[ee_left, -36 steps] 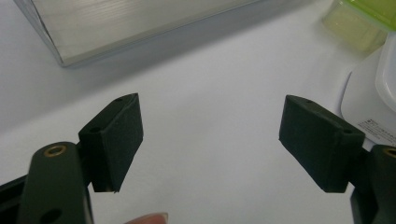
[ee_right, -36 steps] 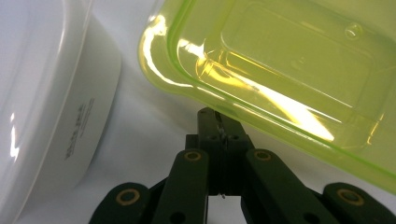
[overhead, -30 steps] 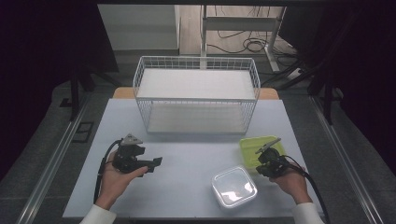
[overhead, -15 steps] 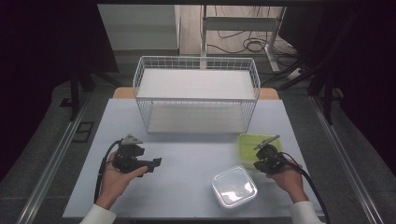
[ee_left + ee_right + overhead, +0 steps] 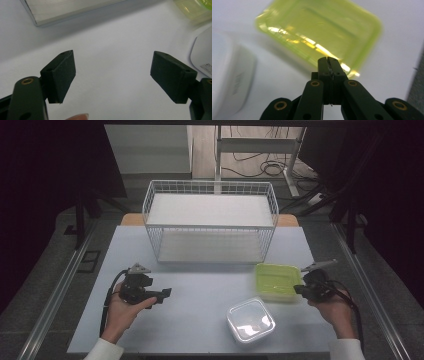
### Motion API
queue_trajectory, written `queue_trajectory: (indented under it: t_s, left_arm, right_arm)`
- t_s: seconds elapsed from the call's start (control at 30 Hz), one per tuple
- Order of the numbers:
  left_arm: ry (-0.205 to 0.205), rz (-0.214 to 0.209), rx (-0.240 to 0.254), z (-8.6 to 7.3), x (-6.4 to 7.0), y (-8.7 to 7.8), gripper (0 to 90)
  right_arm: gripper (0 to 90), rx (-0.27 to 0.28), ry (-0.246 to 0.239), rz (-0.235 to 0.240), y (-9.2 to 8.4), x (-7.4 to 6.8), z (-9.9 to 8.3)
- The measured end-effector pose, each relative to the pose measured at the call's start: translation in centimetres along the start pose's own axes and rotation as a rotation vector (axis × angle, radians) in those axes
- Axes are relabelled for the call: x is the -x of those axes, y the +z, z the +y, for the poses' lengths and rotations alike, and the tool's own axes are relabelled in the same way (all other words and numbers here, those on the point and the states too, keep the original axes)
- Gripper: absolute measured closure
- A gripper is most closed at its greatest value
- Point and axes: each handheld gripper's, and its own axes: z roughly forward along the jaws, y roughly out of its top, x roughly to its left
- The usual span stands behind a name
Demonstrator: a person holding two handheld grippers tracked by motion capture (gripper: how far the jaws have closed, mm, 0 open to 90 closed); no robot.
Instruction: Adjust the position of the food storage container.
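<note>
Pale blue table (image 5: 200,320), grey floor (image 5: 60,285), dark surroundings, cables (image 5: 272,168) behind

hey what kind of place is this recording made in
Probably a lab or workshop set up for recording, not a home: a bare pale work table holding a white wire basket, loose cables on the floor behind it, and dark screens around.
</note>
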Motion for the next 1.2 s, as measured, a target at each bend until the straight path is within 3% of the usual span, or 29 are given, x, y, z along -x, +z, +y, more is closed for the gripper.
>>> queue_trajectory:
  t_s: [0.03,0.07,0.23,0.5,0.77,0.93,1.2]
  left_arm:
    - [0.000,0.000,0.000,0.0,0.0,0.0,19.9]
    - [0.002,0.001,-0.001,0.0,0.0,0.0,19.9]
    - [-0.003,0.006,0.005,0.0,-0.2,-0.2,19.8]
    - [-0.006,0.011,0.001,-0.2,-0.3,-0.1,19.7]
    - [-0.007,0.009,0.001,-0.1,-0.3,-0.2,19.5]
    - [-0.020,-0.030,0.002,0.0,-0.2,-0.2,19.1]
    - [-0.011,-0.013,-0.005,0.0,-0.2,0.0,18.9]
  right_arm:
    - [88.8,0.000,0.000,0.000,0.0,0.0,0.0]
    - [88.8,0.003,0.046,-0.042,0.3,1.1,0.1]
    - [88.8,0.001,0.114,-0.125,1.3,3.5,0.3]
    - [88.8,-0.032,0.132,-0.155,3.2,5.2,1.2]
    - [88.9,-0.078,0.105,-0.135,4.8,4.7,1.2]
    - [88.9,-0.074,0.097,-0.134,4.8,4.3,1.3]
    - [88.9,-0.075,0.070,-0.098,5.5,2.6,2.1]
